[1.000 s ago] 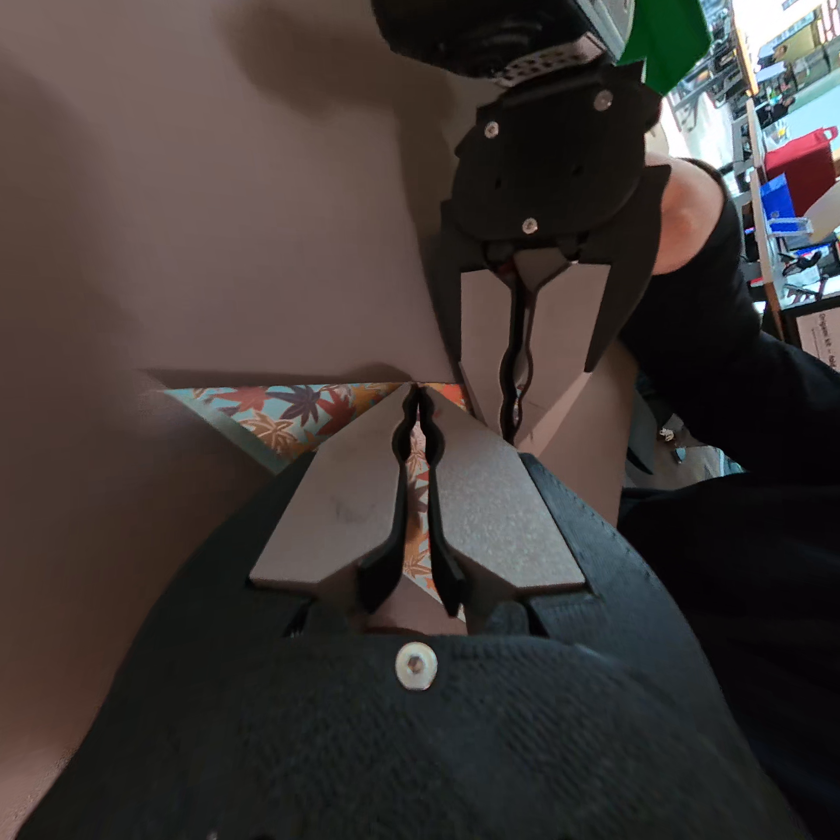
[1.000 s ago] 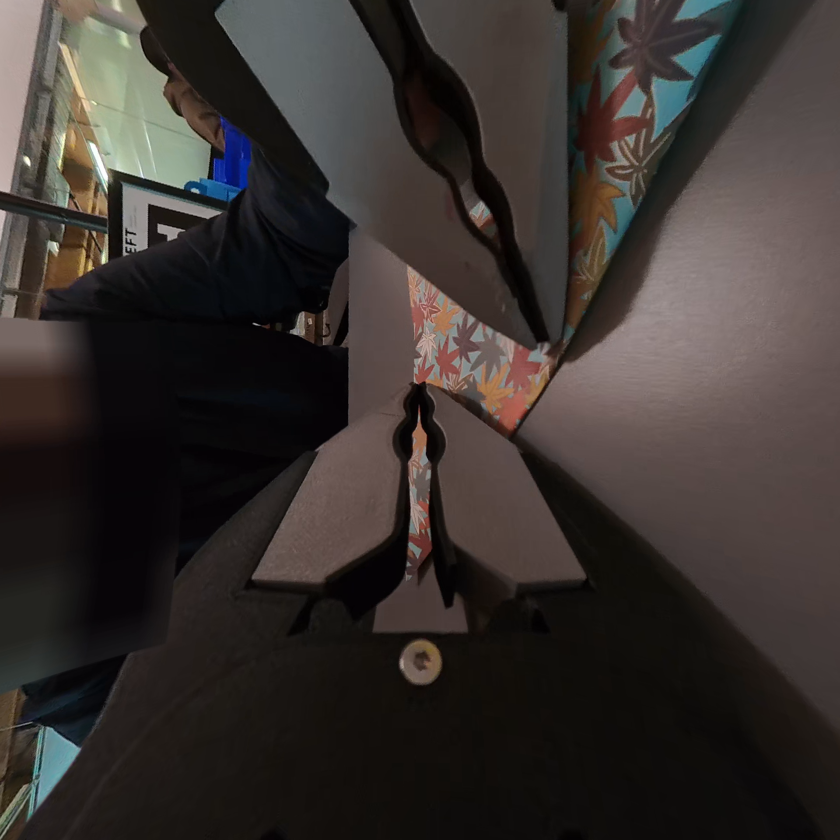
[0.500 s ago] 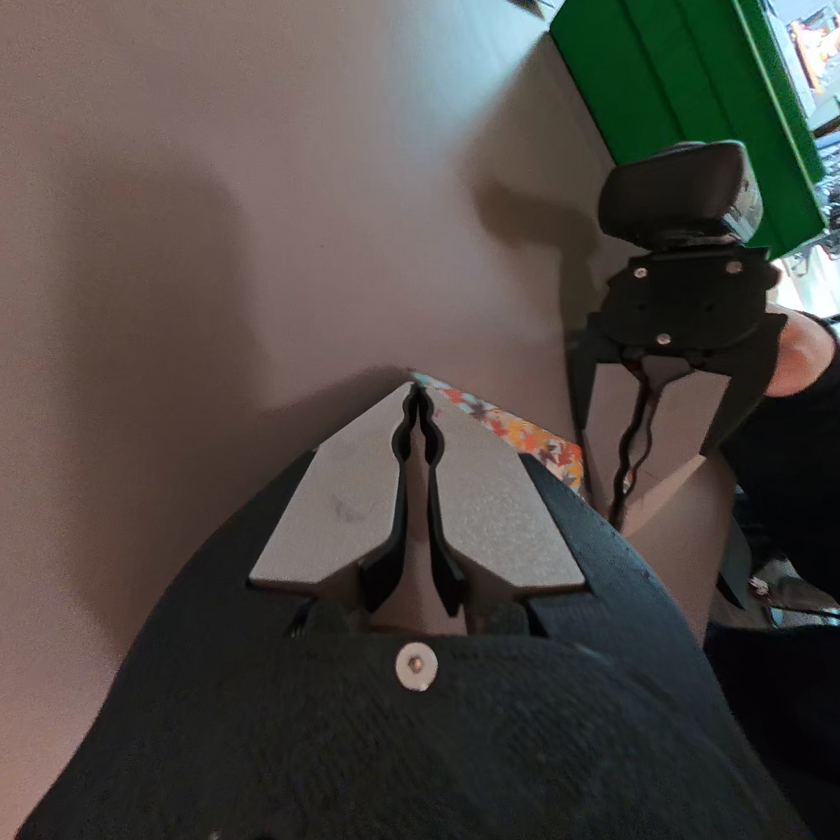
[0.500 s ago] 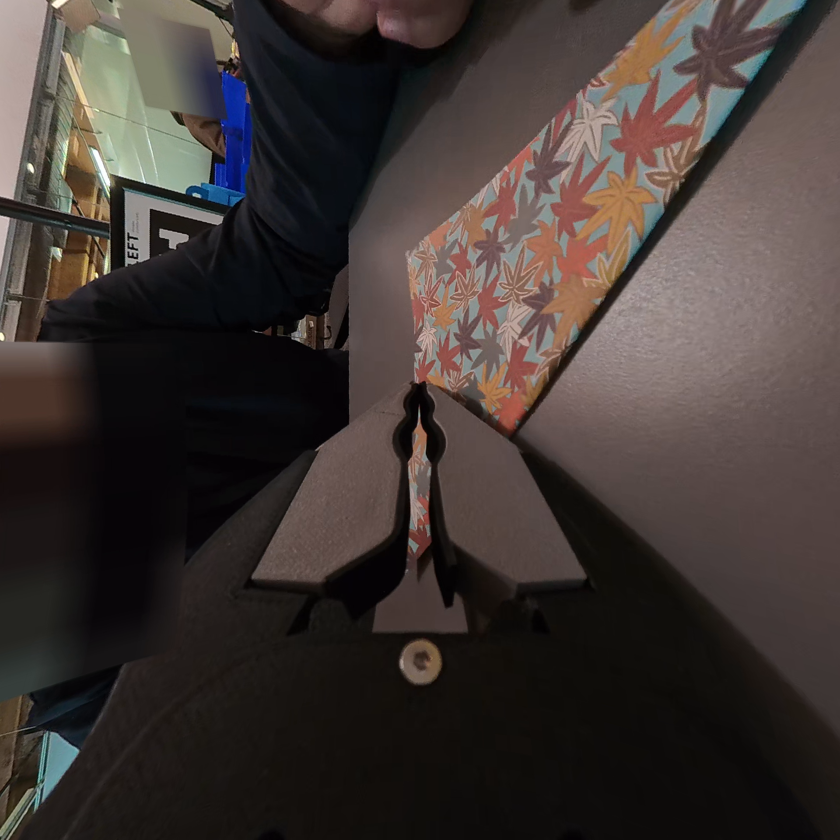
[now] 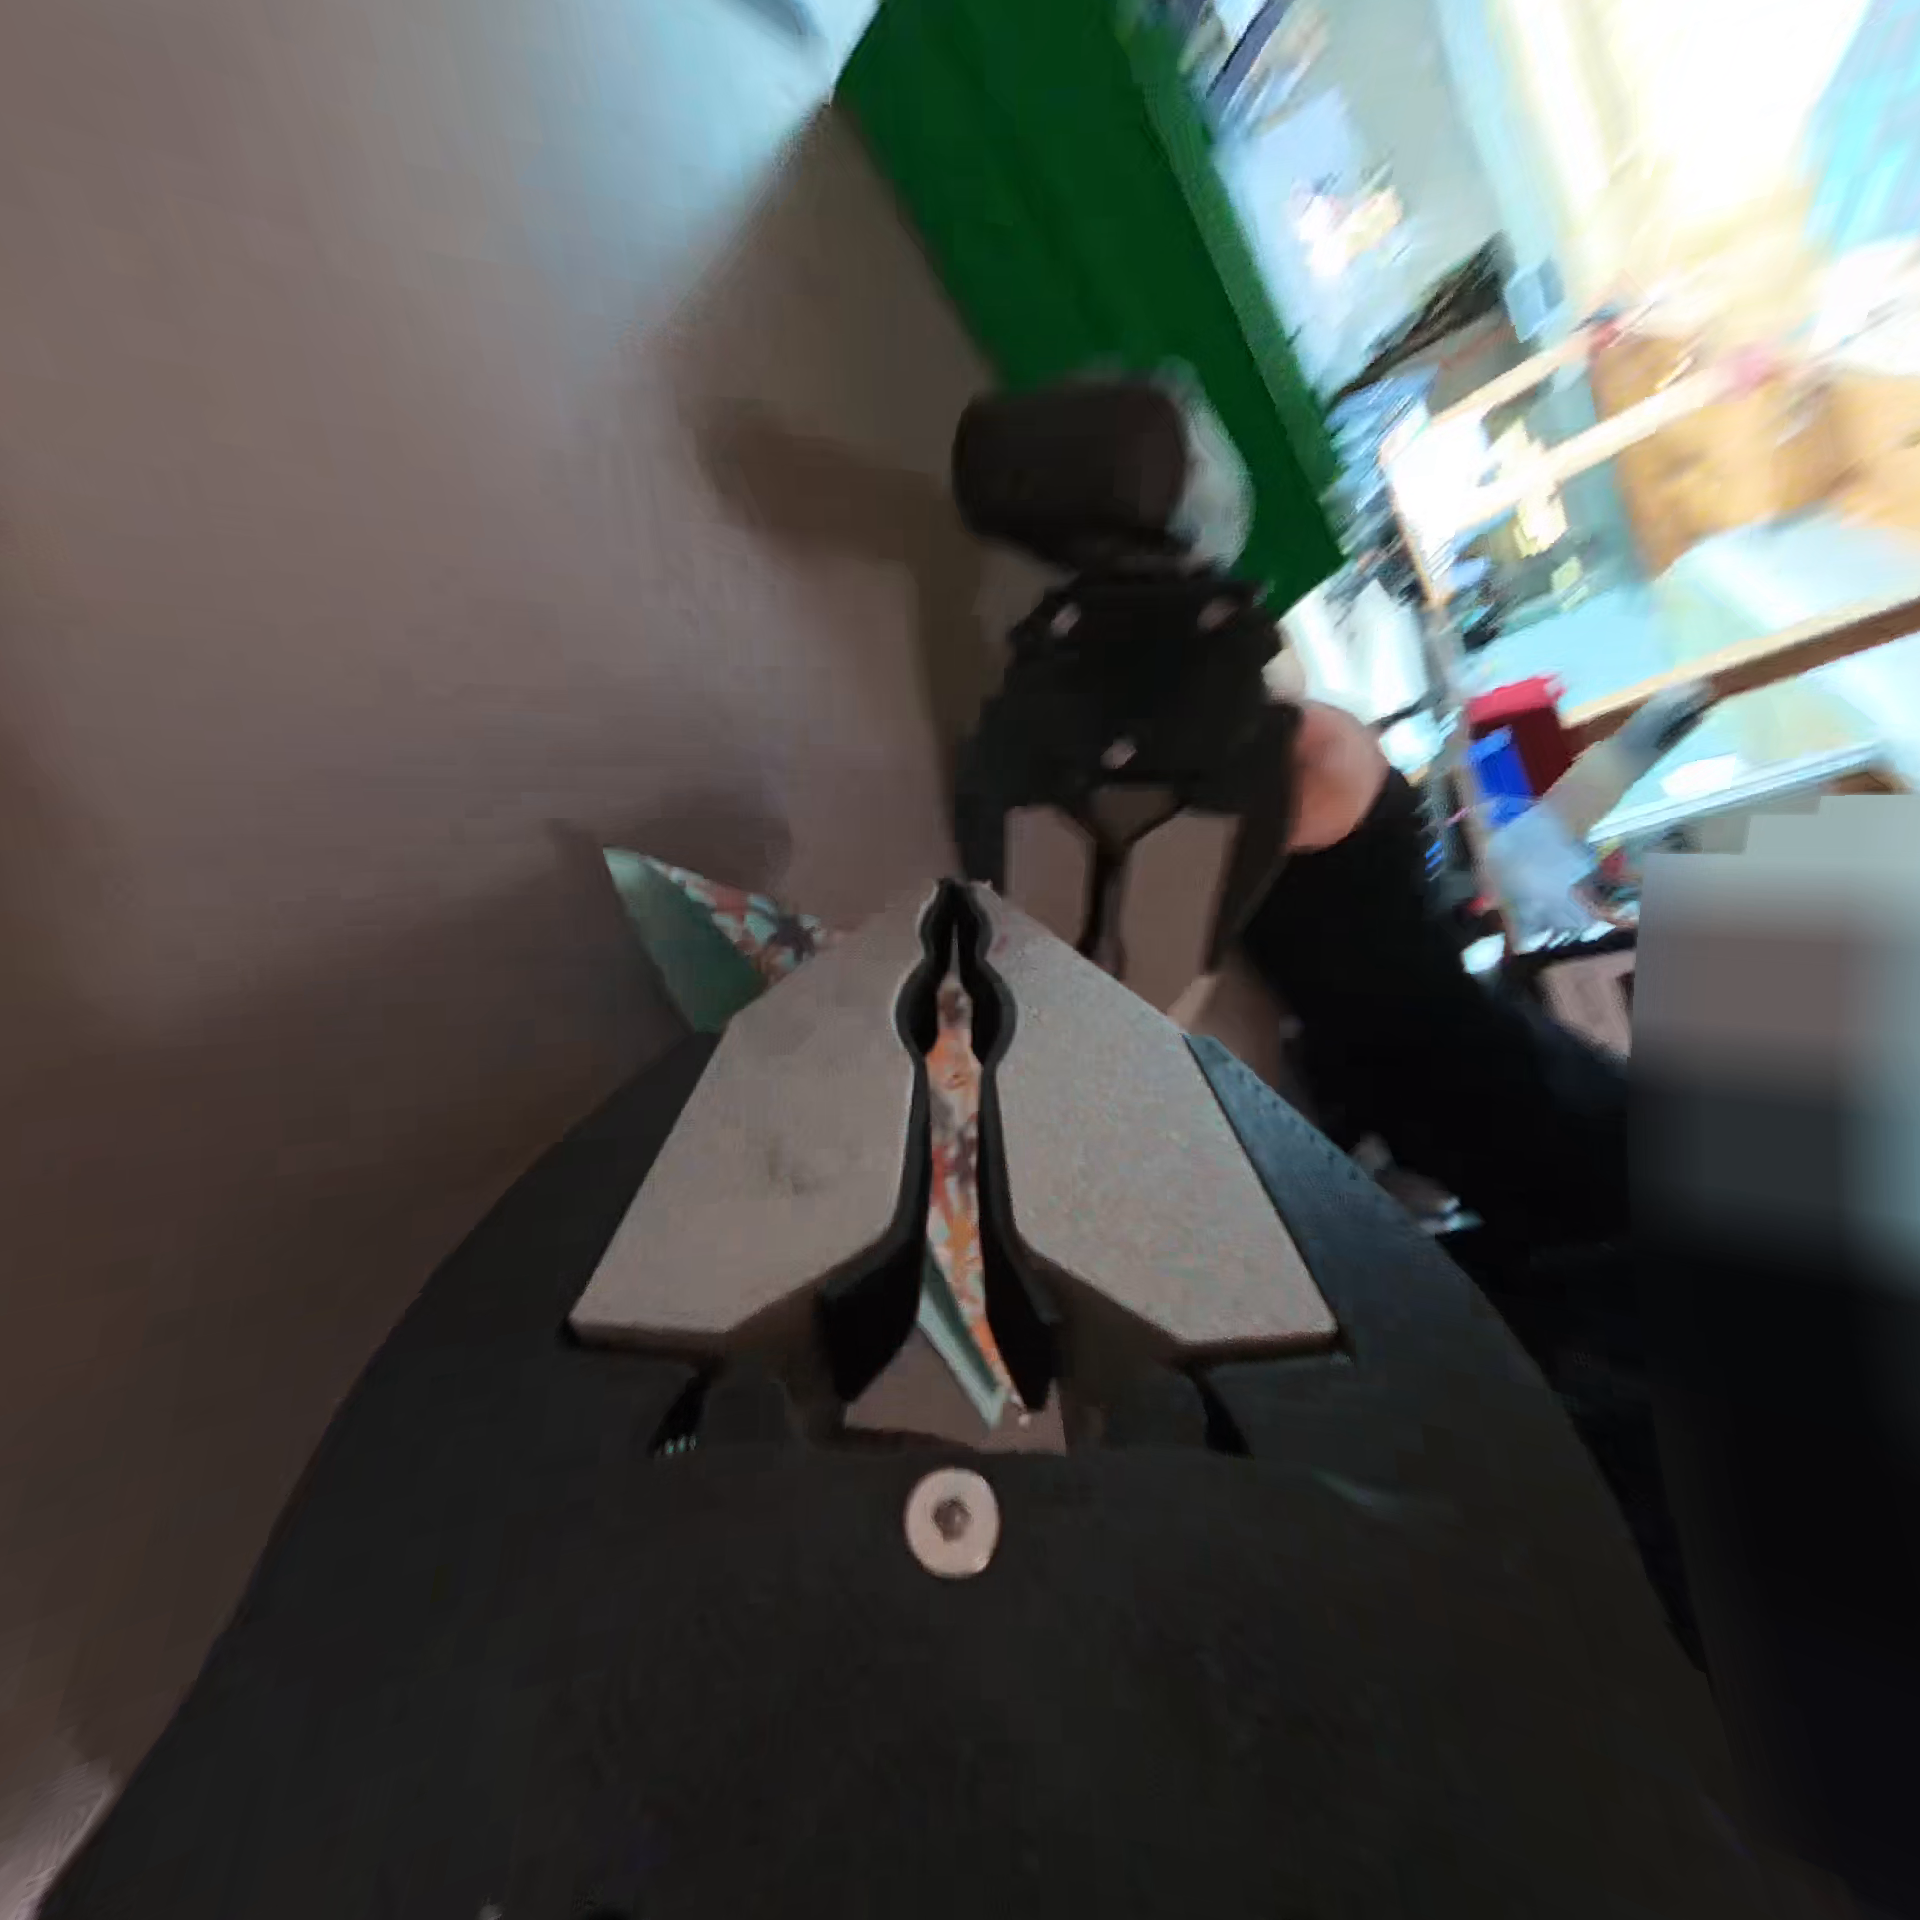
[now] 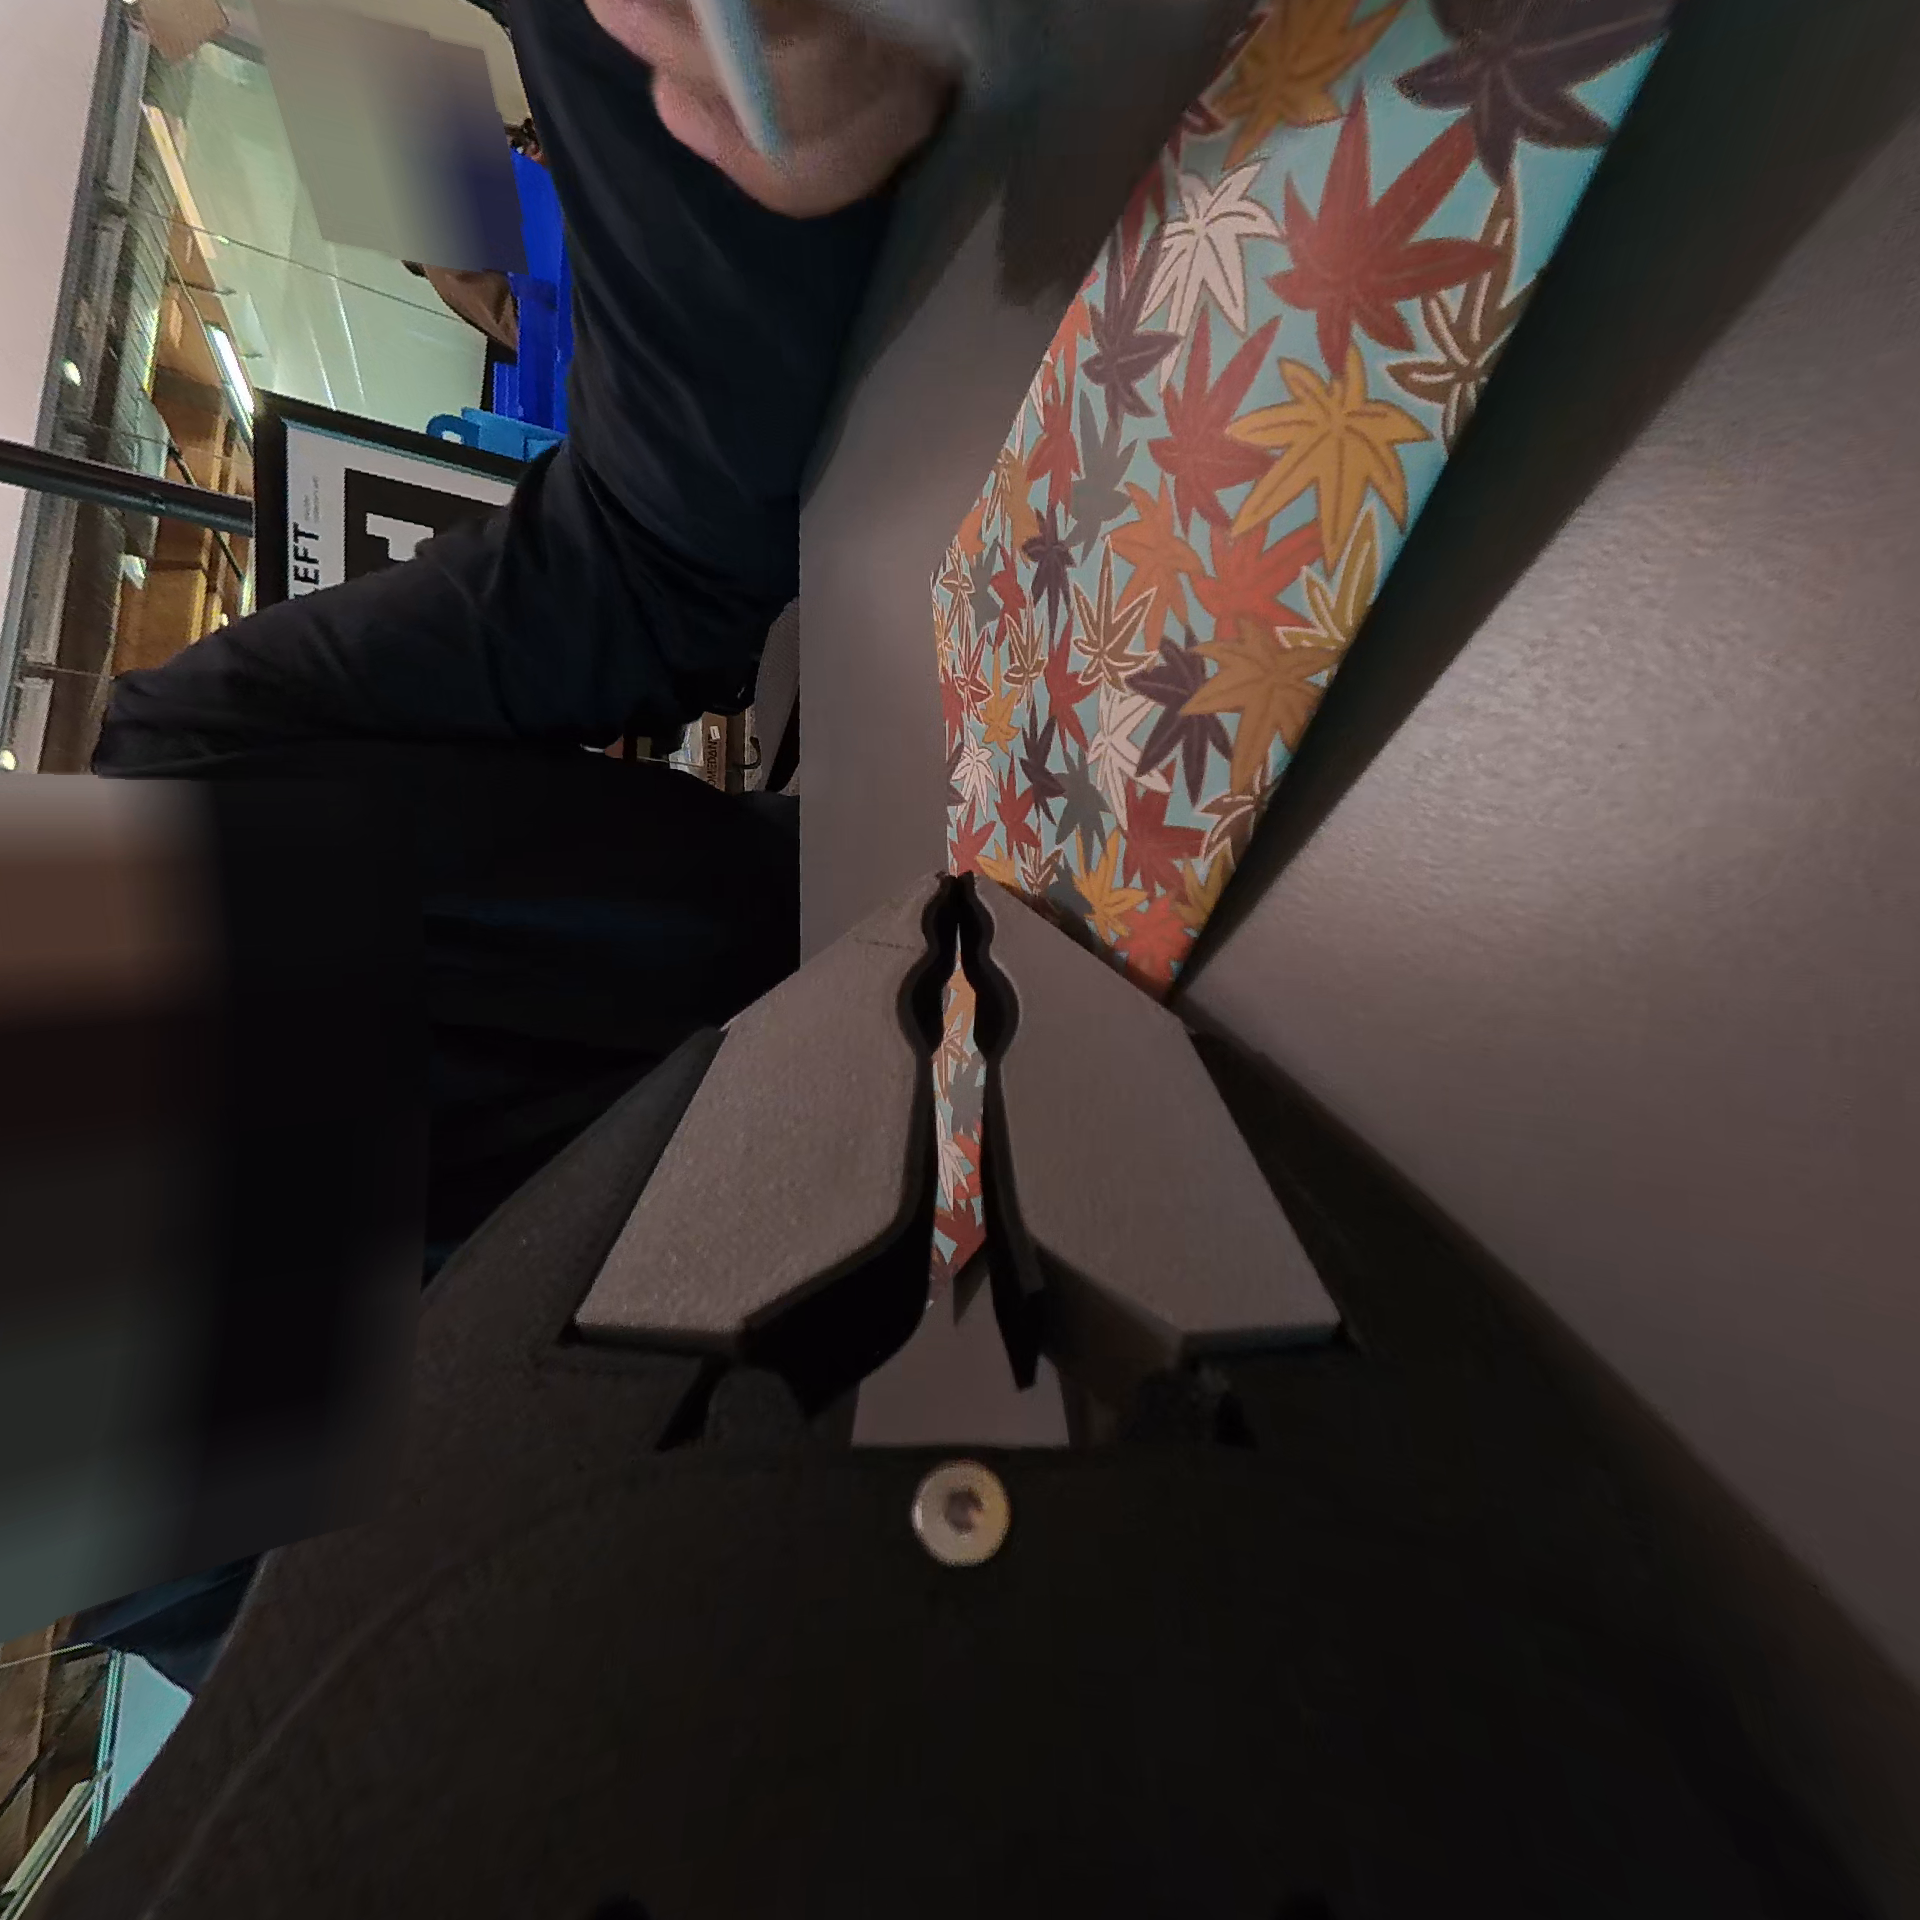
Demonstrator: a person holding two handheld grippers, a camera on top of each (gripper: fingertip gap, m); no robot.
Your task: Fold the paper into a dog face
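The paper is light blue with coloured maple leaves and lies folded flat on the dark table. My right gripper is shut, and its tips rest on the paper's near corner; the pattern shows through the slot between its fingers. In the motion-blurred left wrist view, my left gripper is shut and lies low over the paper, which also shows through its slot. The right gripper stands just beyond it, tips down. I cannot tell whether either gripper pinches the paper.
A green box stands at the table's far side. A person's hand and dark sleeve are at the top of the right wrist view. Shelves and a red and a blue bin are off the table. The left gripper's tips are roughly 11 centimeters from the right gripper's.
My left gripper slid off along the fold to the paper's end, then swung back over the paper, blurring its view. The right gripper has stayed pressed on its corner.
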